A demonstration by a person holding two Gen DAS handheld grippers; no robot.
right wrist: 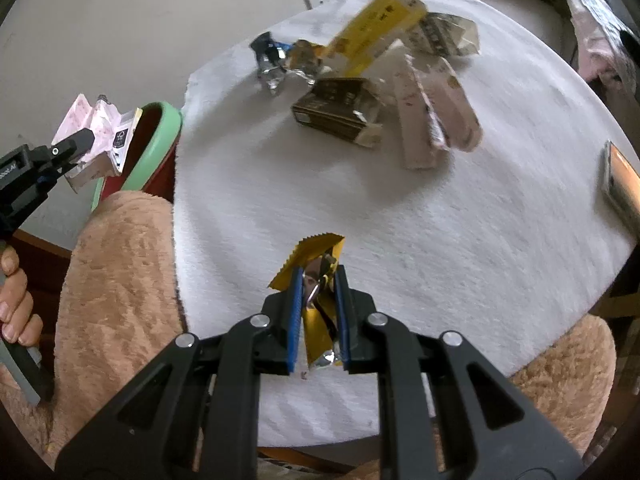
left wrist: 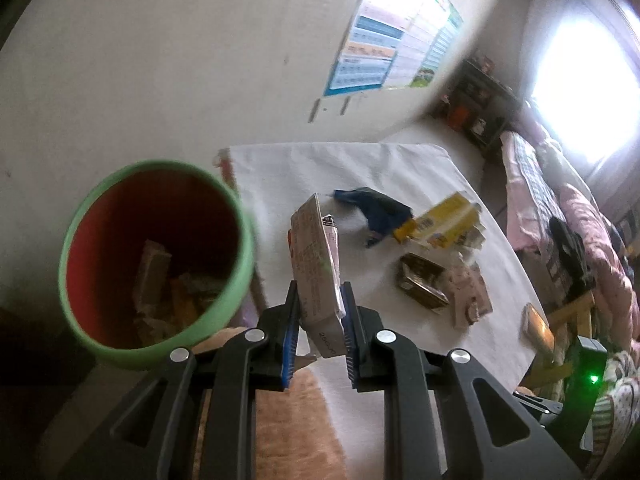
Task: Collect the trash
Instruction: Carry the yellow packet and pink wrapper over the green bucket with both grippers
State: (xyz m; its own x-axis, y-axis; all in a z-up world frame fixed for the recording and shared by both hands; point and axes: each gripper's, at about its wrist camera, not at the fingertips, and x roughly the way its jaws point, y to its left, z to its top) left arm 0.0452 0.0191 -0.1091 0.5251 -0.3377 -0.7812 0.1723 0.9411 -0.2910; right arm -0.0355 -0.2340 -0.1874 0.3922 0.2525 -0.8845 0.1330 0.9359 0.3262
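Your left gripper (left wrist: 320, 312) had its jaws nearly closed on a flattened pink-and-white carton (left wrist: 316, 256), which stood up between the blue pads, just beside the green rim of the red bin (left wrist: 156, 268). The bin sat at the left edge of the worktop (left wrist: 400, 168) and already held some crumpled wrappers. Your right gripper (right wrist: 318, 300) had its jaws clamped nearly closed on a crumpled gold foil wrapper (right wrist: 320, 256), held above the white cloth near the worktop's front edge. Further back on the cloth lay the rest of the trash in a loose cluster: a yellow box (right wrist: 376, 28), a dark brown box (right wrist: 340, 110), a pale pink carton (right wrist: 432, 112), and a blue-and-silver wrapper (right wrist: 270, 58). A flat orange item (right wrist: 622, 184) lay apart at the right edge. Your left hand (right wrist: 16, 300) showed at the frame's edge in the right wrist view.
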